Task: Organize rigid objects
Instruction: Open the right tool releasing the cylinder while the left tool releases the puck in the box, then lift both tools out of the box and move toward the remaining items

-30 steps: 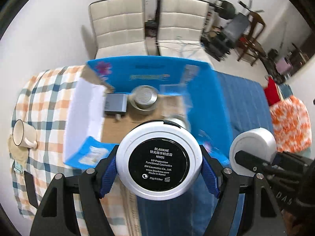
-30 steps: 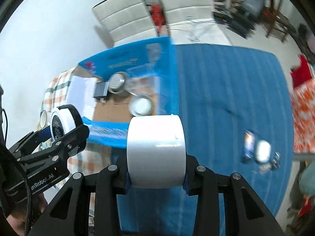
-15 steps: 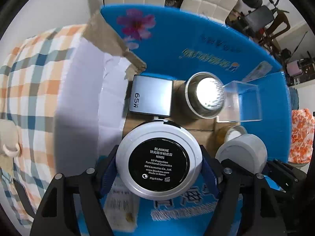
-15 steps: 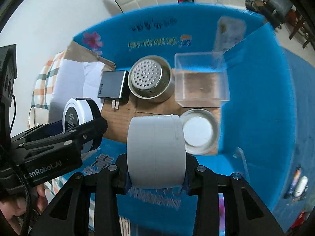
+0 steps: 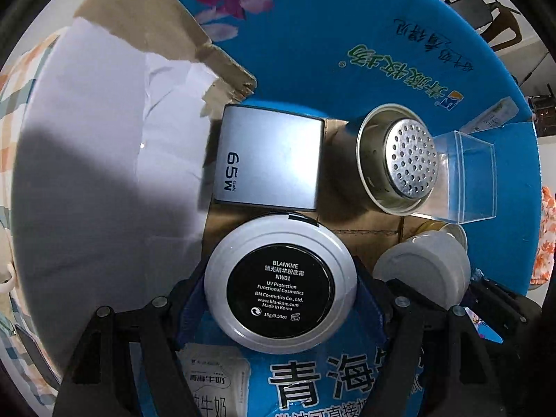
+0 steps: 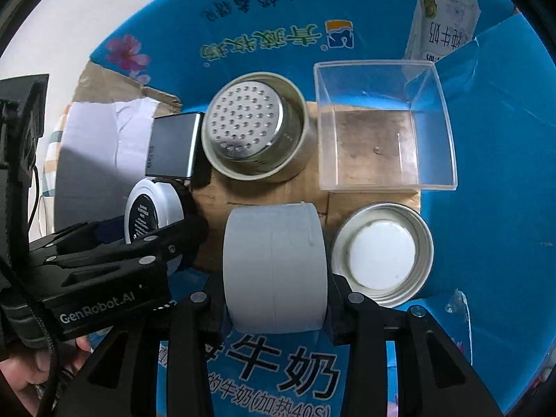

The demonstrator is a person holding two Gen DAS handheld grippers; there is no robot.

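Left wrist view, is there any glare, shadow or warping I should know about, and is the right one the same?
Left wrist view: fisheye bends the blue box wall, a dark shadow falls over the white flap, and the metal strainer shines brightly. Right wrist view: same curved distortion, softer glare on the strainer; both look sharp.

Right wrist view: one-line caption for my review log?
Right gripper holds a white jar over the blue box, beside a lid.

A checked cloth (image 5: 8, 111) shows at the left edge beside a white mug (image 5: 5, 278), with dark chairs (image 5: 486, 10) and an orange floral fabric (image 5: 547, 236) beyond.
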